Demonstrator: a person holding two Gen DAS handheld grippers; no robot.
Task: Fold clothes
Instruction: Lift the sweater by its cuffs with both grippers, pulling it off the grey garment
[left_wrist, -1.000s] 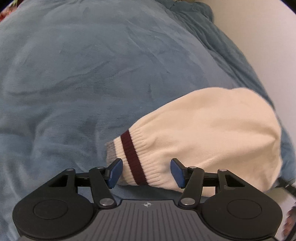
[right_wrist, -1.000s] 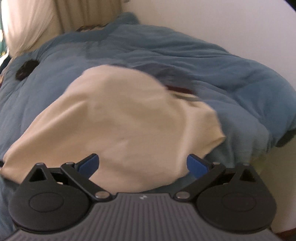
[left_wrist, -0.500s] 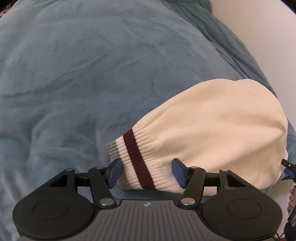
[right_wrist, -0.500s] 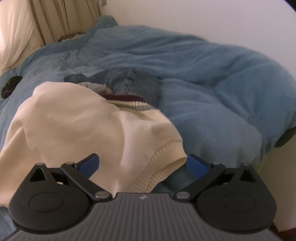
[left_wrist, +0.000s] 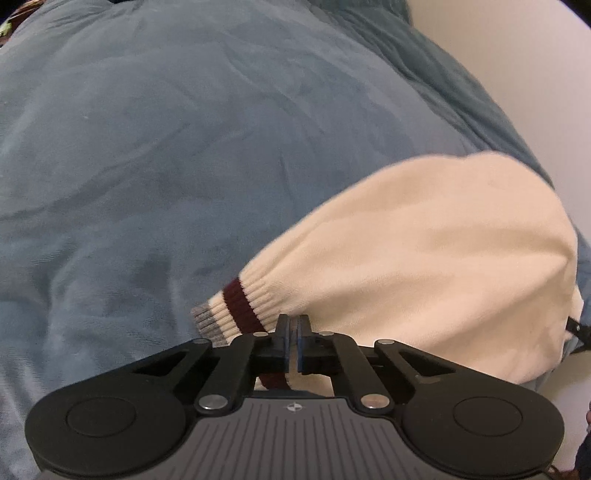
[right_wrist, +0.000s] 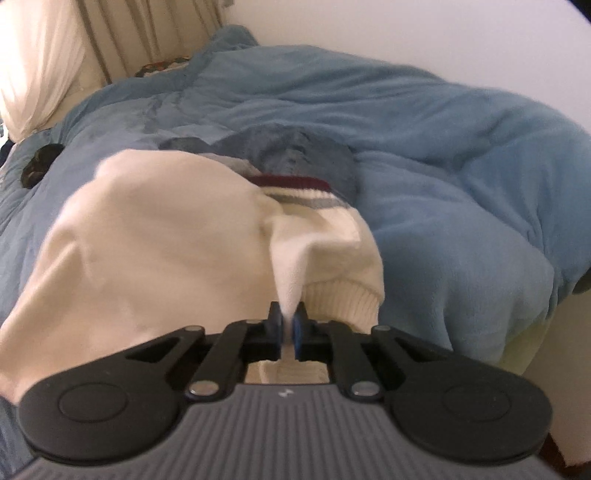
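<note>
A cream knit sweater (left_wrist: 436, 258) lies on a blue blanket (left_wrist: 184, 147). Its ribbed cuff (left_wrist: 236, 306) has a maroon stripe and a grey edge. My left gripper (left_wrist: 292, 326) is shut on the cuff end of the sweater. In the right wrist view the same sweater (right_wrist: 155, 236) is bunched, with its striped ribbed hem (right_wrist: 295, 192) at the far side. My right gripper (right_wrist: 287, 317) is shut on a pinched fold of the cream sweater near a ribbed edge (right_wrist: 343, 295).
The blue blanket (right_wrist: 443, 166) covers the whole bed. A blue denim garment (right_wrist: 291, 147) lies beyond the sweater. A white wall (right_wrist: 406, 33) runs along the far side, curtains (right_wrist: 55, 55) hang at the left, and a small dark object (right_wrist: 40, 166) lies on the blanket.
Both grippers were open around the sweater and have closed on it: the left on the striped cuff, the right on a fold near the ribbed edge.
</note>
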